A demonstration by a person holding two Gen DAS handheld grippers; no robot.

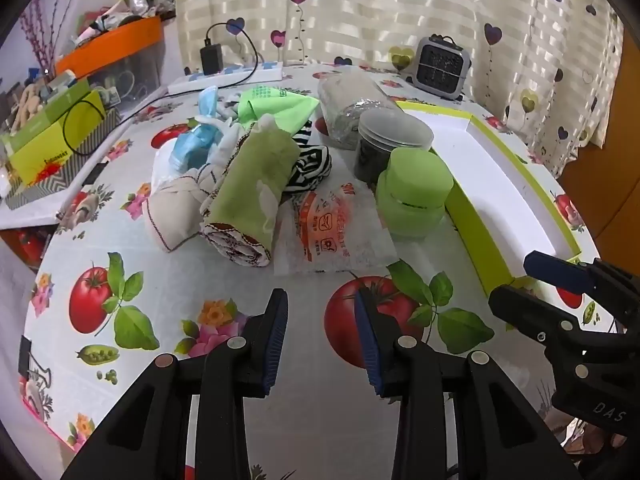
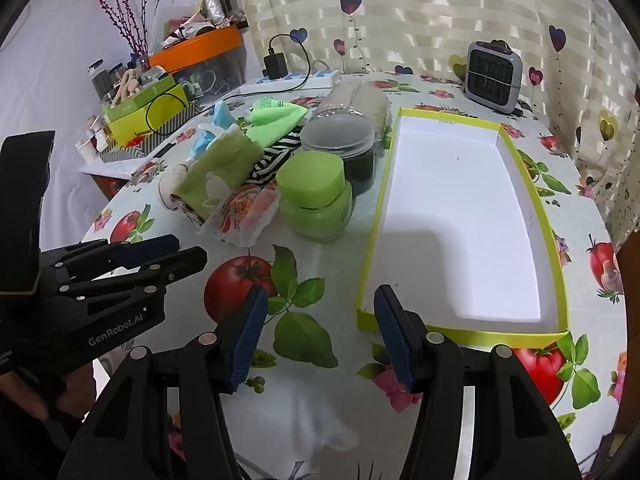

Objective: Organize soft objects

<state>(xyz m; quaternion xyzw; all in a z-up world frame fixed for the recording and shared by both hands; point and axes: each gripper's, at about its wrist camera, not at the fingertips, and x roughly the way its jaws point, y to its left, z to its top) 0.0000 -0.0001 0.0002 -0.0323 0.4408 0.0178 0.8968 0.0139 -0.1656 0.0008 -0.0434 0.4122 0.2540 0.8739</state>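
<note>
Hovering over the table [image 1: 168, 280]: left gripper [image 1: 321, 332] fingers partly open, nothing between them; right gripper [image 2: 320, 332] fingers wide open, nothing held. Rolled green towel [image 1: 252, 184] lies well ahead of the left fingers, in the soft pile just left of the green jar [image 1: 414, 192]. White tray [image 2: 472, 216] sits right of the jar, its near corner by the right fingers.

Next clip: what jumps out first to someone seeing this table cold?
The heap of soft things mid-table, topped by a rolled green towel, with a lime-green jar beside it. Right of them lies a shallow white tray with a lime rim, nothing in it.
</note>
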